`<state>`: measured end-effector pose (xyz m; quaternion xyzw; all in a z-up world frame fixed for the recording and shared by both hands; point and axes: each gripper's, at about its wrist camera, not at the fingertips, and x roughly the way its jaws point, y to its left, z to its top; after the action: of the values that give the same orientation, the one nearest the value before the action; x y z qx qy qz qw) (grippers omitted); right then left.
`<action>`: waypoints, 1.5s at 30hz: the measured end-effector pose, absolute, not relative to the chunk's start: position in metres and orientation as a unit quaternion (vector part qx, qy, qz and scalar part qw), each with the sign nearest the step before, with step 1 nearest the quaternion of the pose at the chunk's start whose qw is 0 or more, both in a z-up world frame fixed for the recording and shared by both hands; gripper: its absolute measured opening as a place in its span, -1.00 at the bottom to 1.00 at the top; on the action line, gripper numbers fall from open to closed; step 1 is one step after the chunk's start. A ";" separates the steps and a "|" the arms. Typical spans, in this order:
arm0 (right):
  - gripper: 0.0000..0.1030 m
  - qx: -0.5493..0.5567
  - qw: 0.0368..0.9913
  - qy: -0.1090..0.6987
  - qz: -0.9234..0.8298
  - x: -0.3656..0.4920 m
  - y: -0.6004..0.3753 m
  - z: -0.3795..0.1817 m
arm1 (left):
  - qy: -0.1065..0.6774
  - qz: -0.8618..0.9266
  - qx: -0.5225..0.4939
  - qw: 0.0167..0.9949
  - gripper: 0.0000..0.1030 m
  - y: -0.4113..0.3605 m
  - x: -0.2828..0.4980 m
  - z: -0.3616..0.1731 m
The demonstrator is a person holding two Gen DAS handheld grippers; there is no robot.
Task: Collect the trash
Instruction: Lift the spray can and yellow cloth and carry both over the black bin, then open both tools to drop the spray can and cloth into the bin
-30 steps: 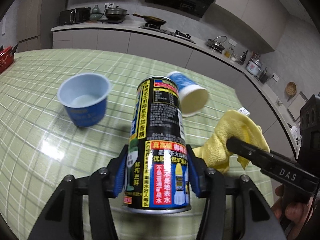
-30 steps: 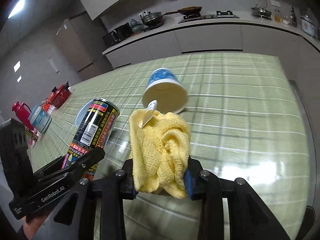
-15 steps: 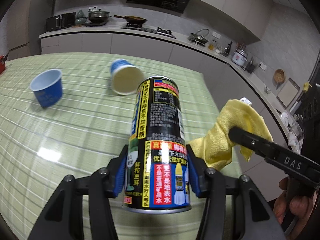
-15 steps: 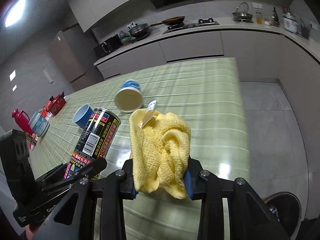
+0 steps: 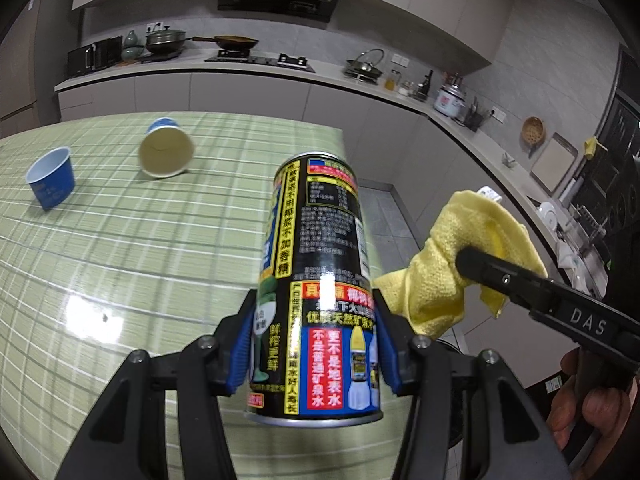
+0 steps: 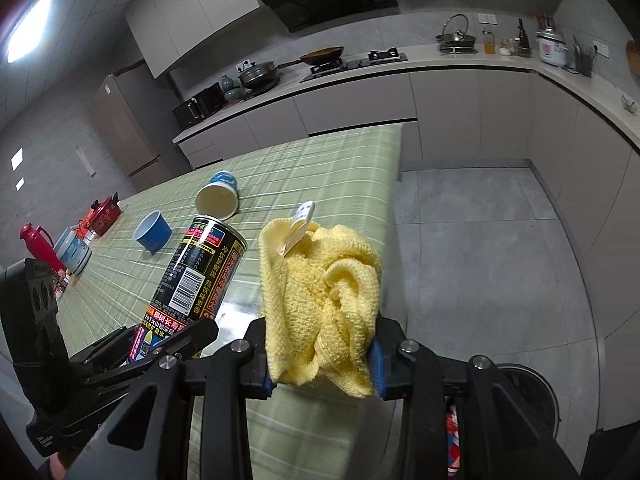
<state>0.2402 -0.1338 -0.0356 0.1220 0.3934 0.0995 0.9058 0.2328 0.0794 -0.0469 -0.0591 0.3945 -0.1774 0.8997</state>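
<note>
My left gripper [image 5: 314, 344] is shut on a black drink can [image 5: 318, 272] with red and yellow print, held above the right end of the green checked table [image 5: 120, 248]. My right gripper [image 6: 320, 360] is shut on a crumpled yellow cloth [image 6: 320, 304], held at the table's right edge. The can [image 6: 196, 276] and cloth [image 5: 452, 264] each show in the other wrist view. A blue cup [image 5: 52, 182] stands upright and a blue-and-white paper cup [image 5: 164, 154] lies on its side farther back on the table.
A round black bin [image 6: 528, 396] sits on the grey floor below my right gripper, partly hidden. Red containers and a tin [image 6: 72, 250] stand at the table's far left. Kitchen counters with pots run along the back and right walls.
Both grippers have moved right and back with their loads, from over the table toward its right edge. The cups now look farther away. The floor and bin have come into view.
</note>
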 end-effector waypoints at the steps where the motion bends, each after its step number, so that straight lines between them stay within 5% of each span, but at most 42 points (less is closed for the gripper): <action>1: -0.28 0.123 0.906 0.393 0.096 0.236 -0.140 -0.035 | 0.395 -0.180 -0.058 0.899 0.03 0.074 0.231 -0.047; 21: -0.28 0.151 0.897 0.415 -0.013 0.142 -0.294 -0.064 | 0.423 -0.273 -0.030 0.864 0.03 -0.074 0.171 -0.075; 45: -0.28 0.178 0.854 0.488 -0.023 0.111 -0.350 -0.170 | 0.509 -0.252 -0.012 0.823 0.03 -0.128 0.138 -0.162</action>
<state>0.1110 -0.3504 -0.1697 0.1775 0.4880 -0.0233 0.8543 0.1381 -0.1279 -0.1617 -0.0123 0.5092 -0.2518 0.8229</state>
